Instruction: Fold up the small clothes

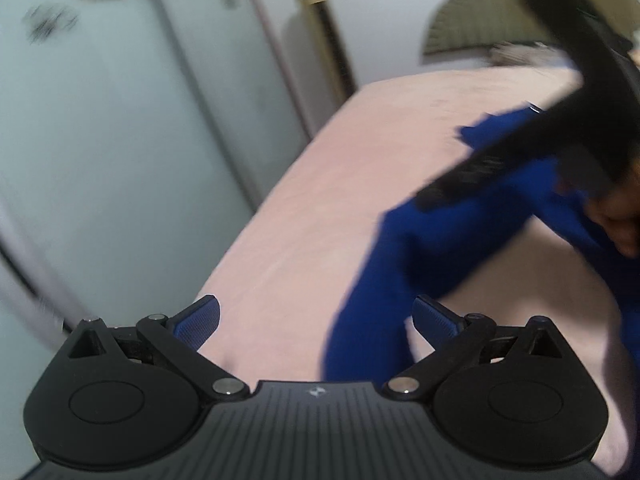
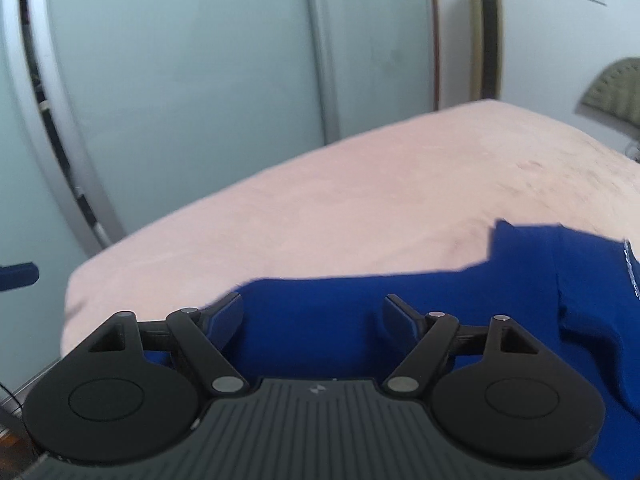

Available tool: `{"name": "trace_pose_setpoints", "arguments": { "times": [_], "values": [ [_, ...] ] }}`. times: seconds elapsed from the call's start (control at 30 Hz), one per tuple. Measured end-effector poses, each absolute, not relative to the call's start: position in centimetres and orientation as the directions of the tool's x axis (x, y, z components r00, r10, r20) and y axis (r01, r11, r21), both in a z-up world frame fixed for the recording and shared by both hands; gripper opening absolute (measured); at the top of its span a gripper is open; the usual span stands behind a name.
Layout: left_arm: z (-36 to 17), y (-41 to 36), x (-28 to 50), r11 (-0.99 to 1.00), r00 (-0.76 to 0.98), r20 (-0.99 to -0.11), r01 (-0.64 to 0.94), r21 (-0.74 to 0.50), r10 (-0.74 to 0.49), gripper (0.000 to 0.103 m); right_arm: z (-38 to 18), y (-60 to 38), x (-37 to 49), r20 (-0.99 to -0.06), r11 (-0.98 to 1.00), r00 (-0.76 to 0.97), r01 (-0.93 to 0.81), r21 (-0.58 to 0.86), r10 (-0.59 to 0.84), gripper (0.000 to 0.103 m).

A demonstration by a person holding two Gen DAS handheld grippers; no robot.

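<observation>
The left gripper has its two blue-padded fingers spread wide with nothing between them, poised over the pink blanket near its edge; just right of its right finger lies the hem of the one blue garment, not touching it so far as the blur allows. The right gripper is likewise splayed apart and holds nothing, its fingers low over the blue garment, which spreads flat on the pink blanket; whether the pads touch the cloth cannot be told. In the left wrist view the right gripper cuts across the garment as a dark smear, hiding its upper part, and the hand holding it is cut off at the frame's right edge. The garment's right side runs out of frame in both views; a white-stitched edge shows in the right wrist view, but its type of collar is unclear. Behind the bed stand pale sliding wardrobe doors, a single tall gold floor-standing unit, and one olive fan-shaped object, partly cut off.
</observation>
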State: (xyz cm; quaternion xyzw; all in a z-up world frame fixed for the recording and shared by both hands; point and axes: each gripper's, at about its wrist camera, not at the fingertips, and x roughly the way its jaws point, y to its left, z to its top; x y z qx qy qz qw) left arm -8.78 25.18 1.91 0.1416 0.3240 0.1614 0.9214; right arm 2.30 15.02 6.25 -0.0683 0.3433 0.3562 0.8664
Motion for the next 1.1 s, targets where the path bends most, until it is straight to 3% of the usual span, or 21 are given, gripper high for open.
{"name": "trace_pose_setpoints", "arguments": {
  "times": [0.1,0.23,0.43,0.53,0.7,0.83,1.0,1.1],
  "values": [
    [0.2,24.3,-7.2,0.869,0.705,-0.547,-0.208,0.450,0.452,0.103,5.9,16.0,1.3,-0.646,0.724,0.488,-0.674,0.148,0.587,0.088],
    [-1.4,26.4,-6.3,0.818,0.611,-0.560,-0.298,0.493,0.560,0.103,5.8,15.9,1.2,-0.642,0.719,0.499,-0.684,0.121,0.583,0.089],
    [1.6,36.2,-7.4,0.687,0.449,-0.555,-0.634,0.354,0.700,0.103,5.8,16.8,0.2,-0.622,0.697,0.517,-0.714,0.065,0.588,0.088],
    [2.5,39.5,-8.6,0.651,0.422,-0.581,-0.713,0.261,0.696,0.103,5.9,18.2,-2.0,-0.608,0.624,0.512,-0.781,-0.033,0.608,0.086],
    [2.7,40.5,-9.5,0.638,0.417,-0.601,-0.741,0.210,0.682,0.103,5.0,21.7,-7.2,-0.595,0.407,0.477,-0.876,-0.259,0.648,0.075],
    [2.7,38.7,-9.1,0.686,0.462,-0.612,-0.702,0.189,0.642,0.103,3.2,24.5,-10.1,-0.586,0.300,0.522,-0.848,-0.438,0.620,0.066],
    [2.1,36.9,-8.0,0.721,0.488,-0.611,-0.660,0.209,0.624,0.103,1.8,26.0,-10.7,-0.553,0.280,0.531,-0.834,-0.475,0.642,0.046],
    [1.8,36.5,-7.5,0.702,0.463,-0.594,-0.662,0.262,0.658,0.103,1.5,26.4,-11.2,-0.542,0.265,0.534,-0.826,-0.496,0.649,0.042]
  ]
}}
